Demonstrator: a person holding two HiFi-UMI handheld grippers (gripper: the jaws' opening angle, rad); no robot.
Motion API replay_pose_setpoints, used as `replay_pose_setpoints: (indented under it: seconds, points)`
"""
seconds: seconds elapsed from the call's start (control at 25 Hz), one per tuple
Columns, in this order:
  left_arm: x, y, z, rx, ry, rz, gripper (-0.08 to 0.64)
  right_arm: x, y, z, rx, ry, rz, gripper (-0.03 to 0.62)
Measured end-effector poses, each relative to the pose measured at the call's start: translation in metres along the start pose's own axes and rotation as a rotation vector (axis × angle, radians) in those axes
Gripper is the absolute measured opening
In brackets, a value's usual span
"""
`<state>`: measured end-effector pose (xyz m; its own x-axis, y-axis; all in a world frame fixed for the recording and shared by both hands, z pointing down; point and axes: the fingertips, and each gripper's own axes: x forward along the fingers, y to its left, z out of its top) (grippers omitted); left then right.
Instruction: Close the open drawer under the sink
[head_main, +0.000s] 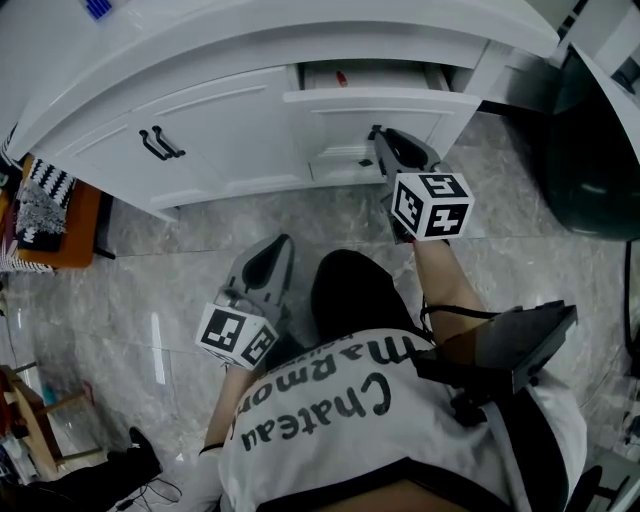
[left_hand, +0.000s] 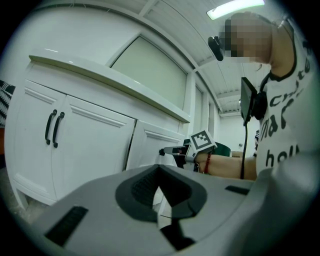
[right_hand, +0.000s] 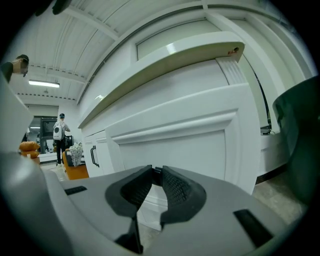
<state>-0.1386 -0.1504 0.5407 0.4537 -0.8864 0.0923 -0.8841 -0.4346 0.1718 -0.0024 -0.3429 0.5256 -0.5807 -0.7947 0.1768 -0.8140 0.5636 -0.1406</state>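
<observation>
The white drawer (head_main: 380, 110) under the sink counter (head_main: 250, 30) stands pulled out, with a small red thing (head_main: 341, 77) inside. My right gripper (head_main: 377, 132) reaches level to the drawer front (right_hand: 190, 145); its fingertips sit together on a small dark drawer handle (right_hand: 156, 171). The left gripper view shows this same gripper (left_hand: 172, 150) at the drawer front. My left gripper (head_main: 283, 240) hangs lower and further back over the floor, away from the cabinet. Its jaws (left_hand: 160, 170) are shut with nothing between them.
Left of the drawer are two white cabinet doors with black handles (head_main: 160, 143) (left_hand: 54, 127). A dark green bin (head_main: 590, 170) stands to the right. An orange stand with patterned cloth (head_main: 55, 215) is at the far left. The floor is grey marble tile (head_main: 180, 300).
</observation>
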Motion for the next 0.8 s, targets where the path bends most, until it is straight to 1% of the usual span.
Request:
replay_pose_setpoints:
  seconds: [0.16,0.44,0.6,0.8]
  points:
    - [0.000,0.000,0.001,0.009,0.006,0.005,0.008,0.008,-0.006,0.004,0.007,-0.009,-0.008,0.074]
    - [-0.006,0.008,0.001,0.014,0.009,0.042,0.008,0.027,-0.016,0.010,0.013,-0.021,-0.023,0.072]
    - [-0.011,0.013,0.002,0.008,0.002,0.067,0.008,0.038,-0.022,0.014,0.031,-0.022,-0.024,0.072]
    - [-0.010,0.019,0.002,0.008,0.011,0.080,0.008,0.042,-0.027,0.018,0.043,-0.038,-0.032,0.072]
